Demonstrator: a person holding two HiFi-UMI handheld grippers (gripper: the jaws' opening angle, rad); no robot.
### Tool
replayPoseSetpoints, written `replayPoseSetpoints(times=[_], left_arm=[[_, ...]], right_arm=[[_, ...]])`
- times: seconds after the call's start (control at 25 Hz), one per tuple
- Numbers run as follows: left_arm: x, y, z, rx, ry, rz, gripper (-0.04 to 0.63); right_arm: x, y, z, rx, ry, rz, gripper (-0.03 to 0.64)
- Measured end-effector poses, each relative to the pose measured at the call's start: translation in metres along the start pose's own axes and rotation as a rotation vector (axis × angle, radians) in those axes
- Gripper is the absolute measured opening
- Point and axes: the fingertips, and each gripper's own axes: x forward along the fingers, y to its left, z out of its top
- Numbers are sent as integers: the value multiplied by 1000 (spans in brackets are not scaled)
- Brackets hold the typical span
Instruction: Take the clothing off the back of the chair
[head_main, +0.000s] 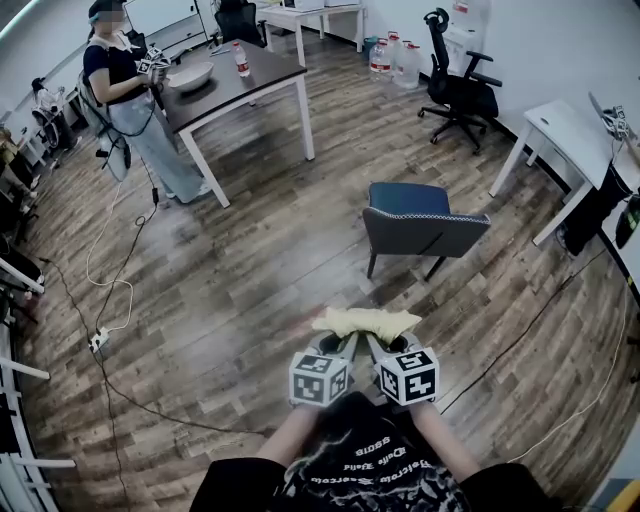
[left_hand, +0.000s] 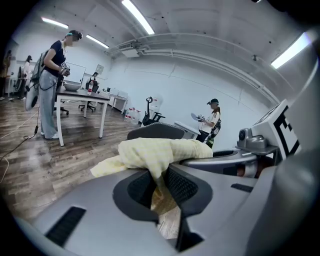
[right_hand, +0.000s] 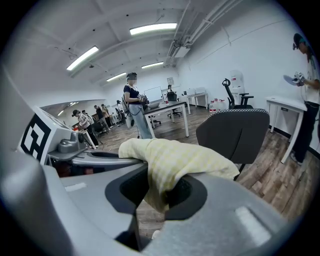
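A dark table (head_main: 262, 74) with a bowl (head_main: 190, 75) stands at eleven o'clock, a person (head_main: 125, 100) beside it. A black office chair (head_main: 460, 90) sits at one o'clock.

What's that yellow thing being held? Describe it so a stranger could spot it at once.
Find the dark blue-grey padded chair standing alone on the wooden plank floor. Nearer the camera, the left tool and right tool both clamp a pale yellow checked cloth, bunched between them. It is the only soft, crumpled thing among hard furniture.
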Motion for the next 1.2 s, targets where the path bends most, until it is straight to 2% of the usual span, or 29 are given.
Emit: replayPoseSetpoints(times=[0.32, 0.64, 1.2], left_arm=[[-4, 3, 0, 10, -5, 20, 61], [-3, 6, -12, 32, 23, 4, 61], [13, -5, -1, 0, 30, -14, 61]], right_arm=[[3, 4, 2, -13, -10, 7, 72], [6, 6, -9, -32, 33, 21, 71], [1, -13, 1, -5, 43, 0, 67]])
